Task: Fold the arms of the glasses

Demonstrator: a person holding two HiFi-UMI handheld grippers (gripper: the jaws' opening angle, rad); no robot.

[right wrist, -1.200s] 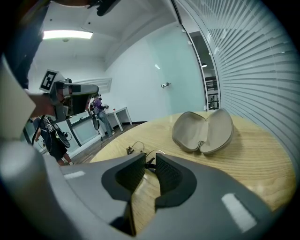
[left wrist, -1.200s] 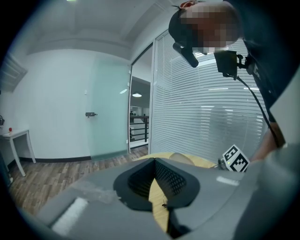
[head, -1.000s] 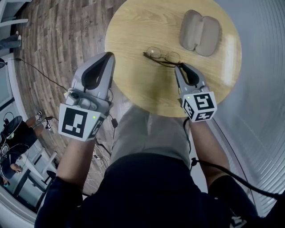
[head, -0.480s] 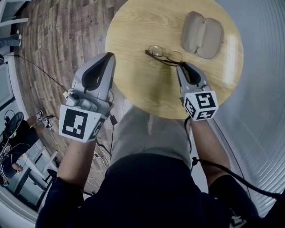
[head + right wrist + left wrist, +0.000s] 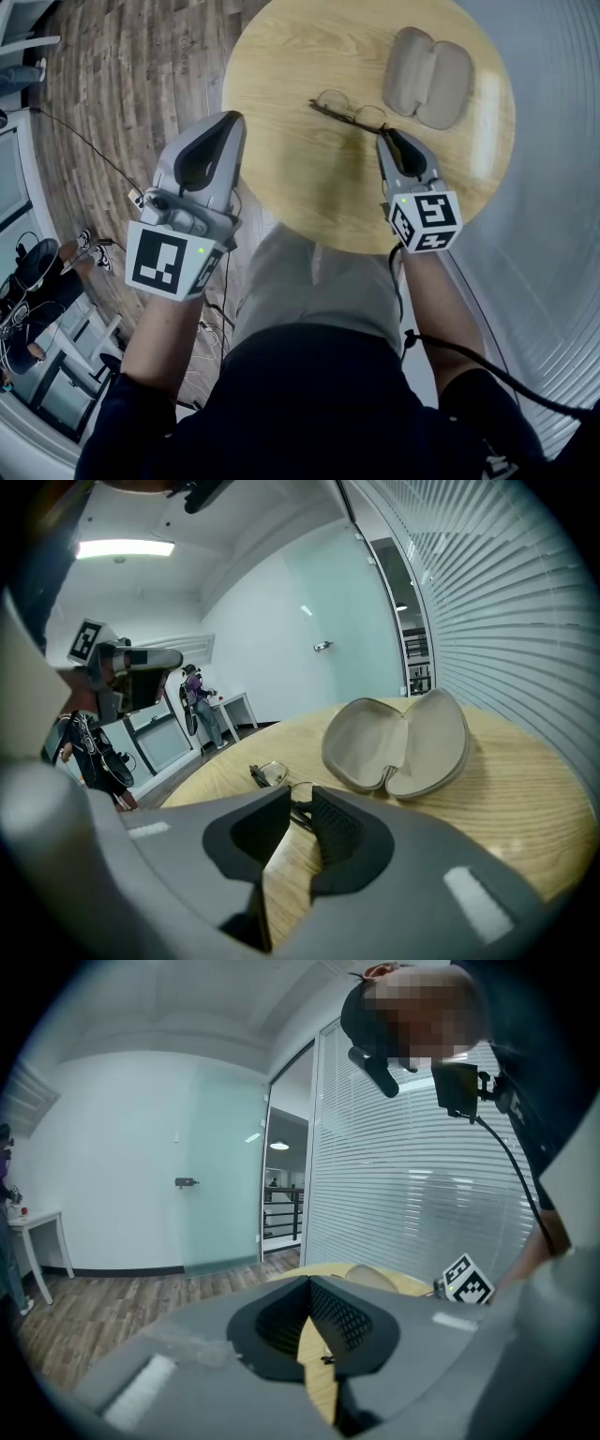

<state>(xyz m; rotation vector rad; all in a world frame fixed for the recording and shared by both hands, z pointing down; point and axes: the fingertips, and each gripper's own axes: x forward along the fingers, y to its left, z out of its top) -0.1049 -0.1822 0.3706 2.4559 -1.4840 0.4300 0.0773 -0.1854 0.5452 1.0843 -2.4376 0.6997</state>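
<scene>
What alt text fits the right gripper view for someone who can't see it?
The right claw closes on an arm of the wire-rimmed glasses, which lie on a round wooden table. An open grey case sits just beyond them.

- In the right gripper view, the right gripper is closed on the near end of the glasses, and its jaws hide that end.
- From the head view the glasses are too thin and small to tell how their arms lie.
- In the left gripper view, the left gripper covers most of the table. Only a thin strip shows between its jaws.
- A tiny dark speck sits in that strip, too small to name.
- Only the top of the case peeks over that gripper.
- The far side of the table is cut off by the top edge of the head view.
</scene>
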